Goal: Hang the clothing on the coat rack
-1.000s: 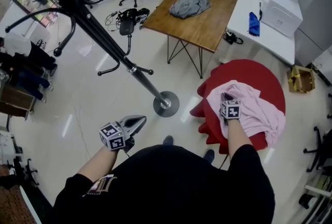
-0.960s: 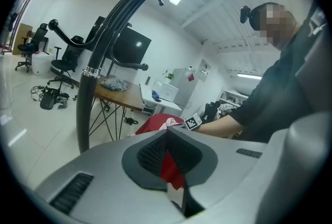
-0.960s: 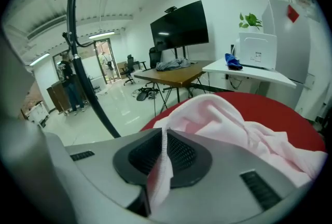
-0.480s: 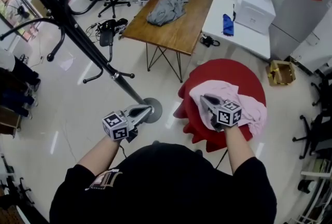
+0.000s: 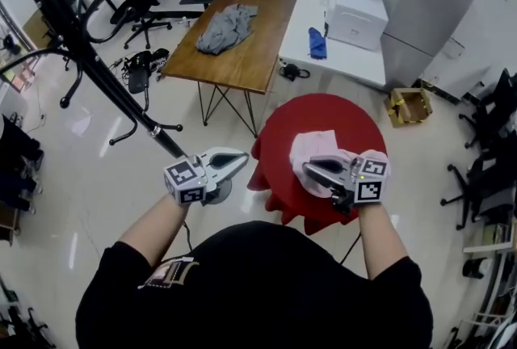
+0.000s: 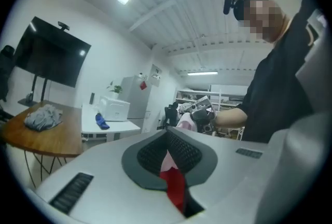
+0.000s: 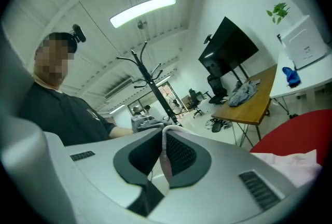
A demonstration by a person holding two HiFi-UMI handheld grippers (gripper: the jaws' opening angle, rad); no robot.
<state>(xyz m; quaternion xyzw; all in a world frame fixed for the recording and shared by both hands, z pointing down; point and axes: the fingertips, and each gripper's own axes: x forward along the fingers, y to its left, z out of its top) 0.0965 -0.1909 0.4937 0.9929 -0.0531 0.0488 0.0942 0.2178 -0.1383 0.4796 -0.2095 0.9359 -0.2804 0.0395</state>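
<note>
Grippers: 2 | left gripper (image 5: 241,158) jaws pressed together, empty | right gripper (image 5: 308,170) pinching 1 pink garment (image 5: 313,145) over 1 red stool (image 5: 323,109) | 1 coat rack (image 5: 81,56) far left | 1 grey garment (image 5: 224,24) far off

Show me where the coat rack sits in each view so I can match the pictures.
Head view: the coat rack slants from the top left corner down toward the centre.
Left gripper view: not in it.
Right gripper view: upright, just left of centre.
Shared landmark: the wooden table with a grey garment on it, at upper centre in the head view, far left in the left gripper view, right of centre in the right gripper view.
</note>
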